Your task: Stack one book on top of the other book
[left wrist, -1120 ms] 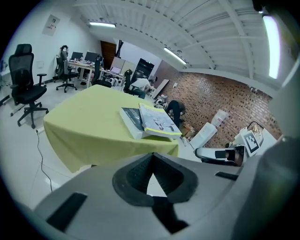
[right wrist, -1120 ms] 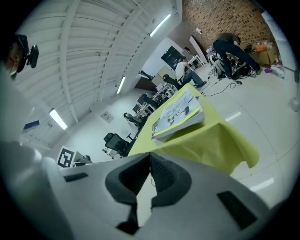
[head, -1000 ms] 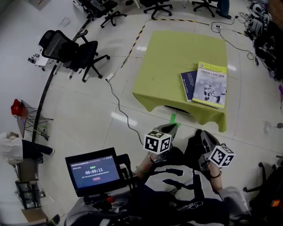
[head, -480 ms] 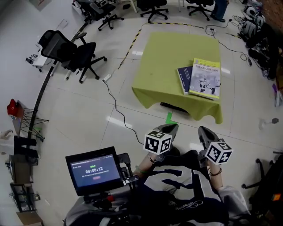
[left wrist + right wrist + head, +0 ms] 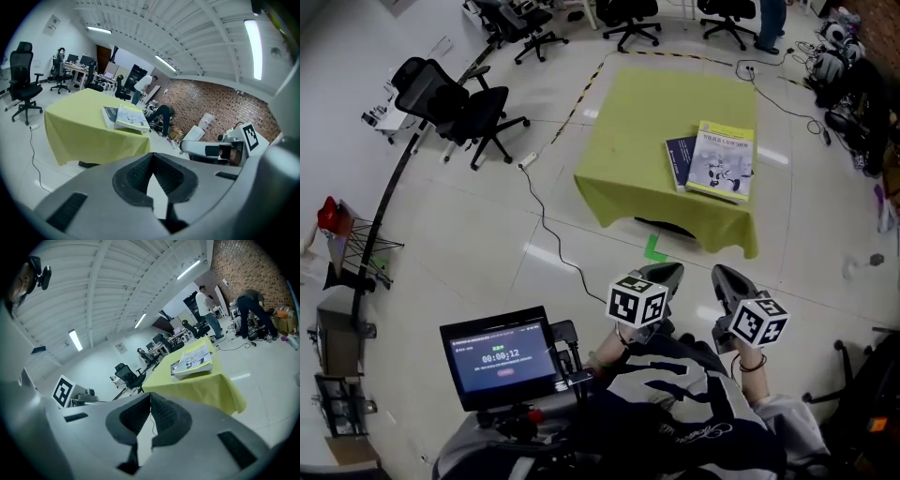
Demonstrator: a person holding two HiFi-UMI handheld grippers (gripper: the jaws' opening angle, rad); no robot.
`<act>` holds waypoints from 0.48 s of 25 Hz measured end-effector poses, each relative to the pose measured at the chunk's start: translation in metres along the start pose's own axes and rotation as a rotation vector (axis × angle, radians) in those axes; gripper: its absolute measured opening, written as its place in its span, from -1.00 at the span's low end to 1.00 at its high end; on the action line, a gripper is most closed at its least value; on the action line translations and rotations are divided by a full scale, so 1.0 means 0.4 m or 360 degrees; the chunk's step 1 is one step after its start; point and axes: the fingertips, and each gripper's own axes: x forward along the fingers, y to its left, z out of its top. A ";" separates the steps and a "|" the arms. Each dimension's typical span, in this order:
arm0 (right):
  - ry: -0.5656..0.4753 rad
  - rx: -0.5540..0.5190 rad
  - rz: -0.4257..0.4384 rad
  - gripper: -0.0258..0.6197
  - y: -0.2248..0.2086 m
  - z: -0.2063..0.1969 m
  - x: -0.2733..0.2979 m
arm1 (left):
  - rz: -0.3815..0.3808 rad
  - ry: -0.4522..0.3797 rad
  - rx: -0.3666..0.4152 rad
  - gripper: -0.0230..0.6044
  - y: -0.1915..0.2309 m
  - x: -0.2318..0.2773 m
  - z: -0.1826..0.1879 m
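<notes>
A table under a yellow-green cloth [image 5: 647, 122] stands ahead of me. On its right part lies a dark blue book [image 5: 677, 159], and a yellow-and-white book [image 5: 720, 159] lies partly over it. The same pair shows as books [image 5: 124, 117] in the left gripper view and as books [image 5: 193, 362] in the right gripper view. My left gripper [image 5: 668, 273] and right gripper [image 5: 724, 277] hang side by side over the floor, short of the table's near edge. Both are shut with nothing held; the left gripper [image 5: 151, 157] and right gripper [image 5: 150, 397] show their pads meeting.
Black office chairs [image 5: 455, 103] stand to the left, and a cable [image 5: 546, 225] runs across the floor. A green tape mark [image 5: 654, 248] lies before the table. A timer screen [image 5: 500, 354] sits at my lower left. People [image 5: 251, 312] stand far behind by a brick wall.
The table and books have shifted up and left in the head view. Both grippers have risen a little toward them. The person at the left edge is out of view.
</notes>
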 end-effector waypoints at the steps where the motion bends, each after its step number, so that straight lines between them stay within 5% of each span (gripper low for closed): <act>1: -0.0001 0.0003 0.0003 -0.95 0.003 -0.003 -0.010 | -0.0004 0.0011 -0.0002 -0.91 -0.012 0.000 -0.008; 12: 0.0058 0.0034 0.0063 -0.95 0.025 -0.085 -0.118 | 0.0006 -0.0011 -0.0116 -0.91 -0.118 -0.019 -0.091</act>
